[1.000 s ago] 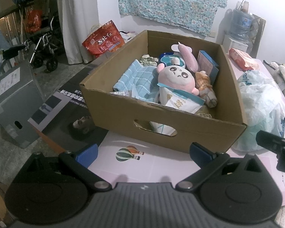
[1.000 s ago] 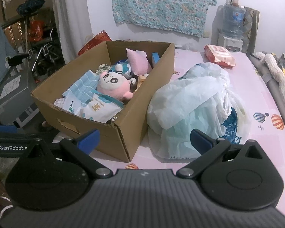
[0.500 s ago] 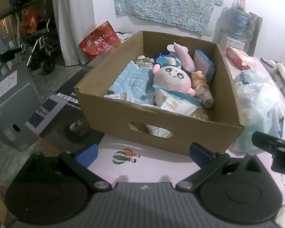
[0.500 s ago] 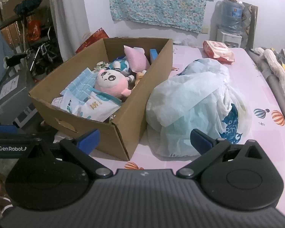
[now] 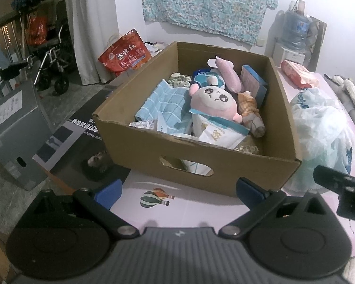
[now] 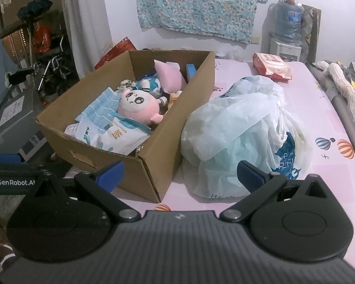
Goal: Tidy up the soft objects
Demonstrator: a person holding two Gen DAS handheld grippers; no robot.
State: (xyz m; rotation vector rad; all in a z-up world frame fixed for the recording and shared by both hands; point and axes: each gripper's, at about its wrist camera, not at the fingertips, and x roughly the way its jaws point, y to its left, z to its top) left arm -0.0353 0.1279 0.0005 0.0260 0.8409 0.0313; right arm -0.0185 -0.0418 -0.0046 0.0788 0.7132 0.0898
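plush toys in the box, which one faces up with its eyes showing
The round pink-and-white plush with big dark eyes, lying on the white packets. The long pink plush behind it shows no face.

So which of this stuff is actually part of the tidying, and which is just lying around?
Part of the job:
cardboard box
pink plush toy
blue checked cloth
plastic bags

Just lying about:
red wipes pack
red shopping bag
water jug
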